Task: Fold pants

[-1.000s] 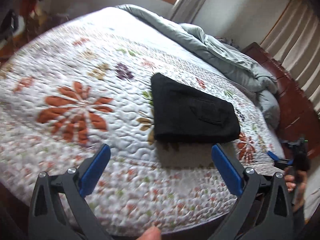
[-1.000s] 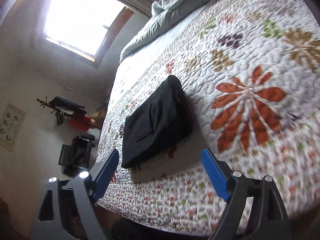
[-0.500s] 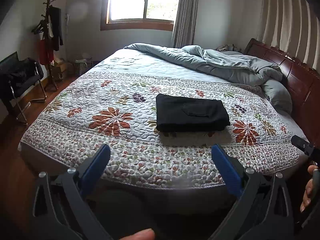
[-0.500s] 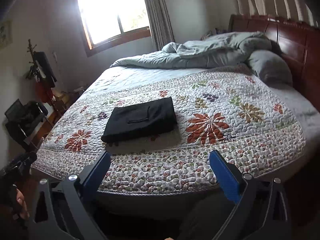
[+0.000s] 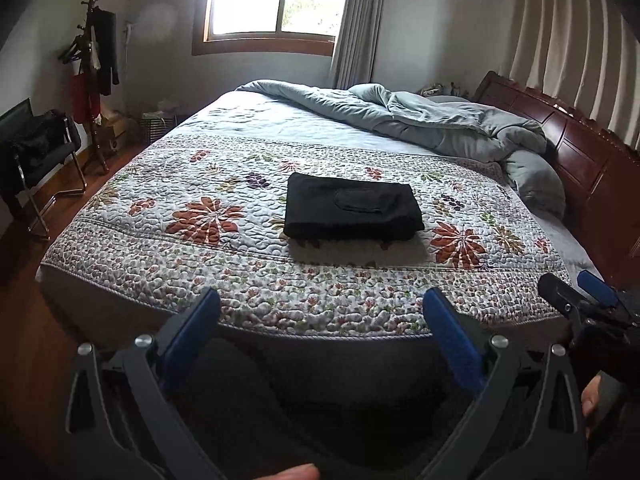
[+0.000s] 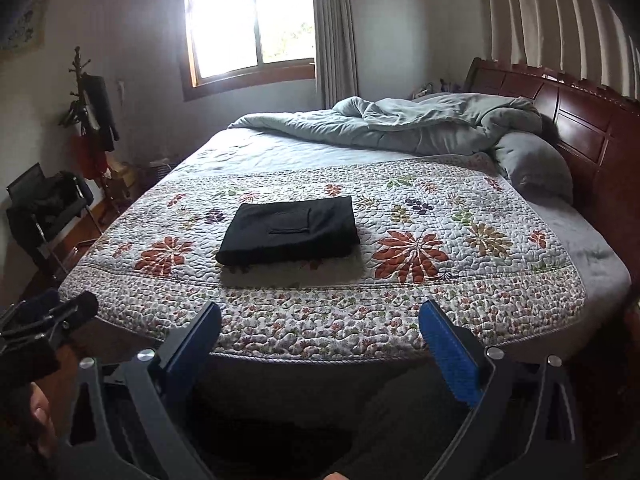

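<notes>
Across the middle of the frame, the black pants (image 5: 352,211) lie folded into a neat rectangle on the floral quilt (image 5: 224,248), a pocket showing on top. At the bottom of the left wrist view, the left gripper (image 5: 322,336) hangs off the near edge of the bed (image 5: 280,120), jaws spread wide and holding nothing. At the bottom of the right wrist view, the right gripper (image 6: 320,340) is likewise wide open and empty, well apart from the pants. Toward the upper right, a rumpled grey duvet (image 6: 400,124) is bunched against the dark wooden headboard (image 6: 580,120).
</notes>
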### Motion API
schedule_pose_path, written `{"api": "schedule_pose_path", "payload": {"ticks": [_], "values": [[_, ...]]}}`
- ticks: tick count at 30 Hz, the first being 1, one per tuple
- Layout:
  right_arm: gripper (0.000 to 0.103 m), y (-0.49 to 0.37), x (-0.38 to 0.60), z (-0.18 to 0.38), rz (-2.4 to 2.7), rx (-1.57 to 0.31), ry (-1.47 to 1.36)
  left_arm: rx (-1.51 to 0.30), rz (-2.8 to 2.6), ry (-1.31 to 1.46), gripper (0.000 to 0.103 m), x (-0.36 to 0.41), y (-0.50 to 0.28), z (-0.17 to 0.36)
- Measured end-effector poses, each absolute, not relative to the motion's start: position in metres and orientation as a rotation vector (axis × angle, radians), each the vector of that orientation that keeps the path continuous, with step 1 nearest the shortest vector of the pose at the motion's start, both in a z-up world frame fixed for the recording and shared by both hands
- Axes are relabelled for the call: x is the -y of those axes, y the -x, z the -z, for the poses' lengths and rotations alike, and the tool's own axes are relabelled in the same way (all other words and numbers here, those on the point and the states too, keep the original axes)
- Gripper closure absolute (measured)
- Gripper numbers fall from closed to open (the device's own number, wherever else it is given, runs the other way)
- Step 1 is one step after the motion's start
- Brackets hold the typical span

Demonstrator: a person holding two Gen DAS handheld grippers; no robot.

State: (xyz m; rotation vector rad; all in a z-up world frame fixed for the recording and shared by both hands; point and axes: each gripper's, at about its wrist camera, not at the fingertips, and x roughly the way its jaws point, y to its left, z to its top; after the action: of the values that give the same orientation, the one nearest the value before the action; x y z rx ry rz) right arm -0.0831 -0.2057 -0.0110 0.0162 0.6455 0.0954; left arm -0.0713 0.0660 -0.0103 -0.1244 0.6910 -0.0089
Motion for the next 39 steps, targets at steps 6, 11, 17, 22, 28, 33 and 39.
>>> {"api": "schedule_pose_path", "payload": {"ticks": [6, 11, 17, 22, 28, 33, 39], "values": [[0.004, 0.08, 0.2, 0.013, -0.111, -0.641, -0.003, -0.681, 0.026, 0.101, 0.003, -0.053, 0.069, 0.009], [0.004, 0.072, 0.198, 0.014, -0.116, -0.642, -0.001, -0.688, 0.019, 0.089, 0.003, -0.051, 0.062, 0.013], [0.004, 0.065, 0.196, 0.016, -0.116, -0.64, 0.016, -0.685, -0.002, 0.082, 0.003, -0.051, 0.057, 0.015], [0.004, 0.061, 0.195, 0.02, -0.111, -0.646, 0.027, -0.704, 0.015, 0.1, 0.003, -0.051, 0.051, 0.019], [0.004, 0.057, 0.195, 0.022, -0.108, -0.654, 0.029, -0.729, 0.036, 0.135, 0.003, -0.053, 0.045, 0.023], [0.004, 0.052, 0.195, 0.025, -0.109, -0.661, 0.029, -0.729, 0.013, 0.113, 0.003, -0.051, 0.041, 0.024], [0.004, 0.045, 0.196, 0.028, -0.111, -0.669, 0.018, -0.717, 0.008, 0.097, 0.003, -0.047, 0.04, 0.021]]}}
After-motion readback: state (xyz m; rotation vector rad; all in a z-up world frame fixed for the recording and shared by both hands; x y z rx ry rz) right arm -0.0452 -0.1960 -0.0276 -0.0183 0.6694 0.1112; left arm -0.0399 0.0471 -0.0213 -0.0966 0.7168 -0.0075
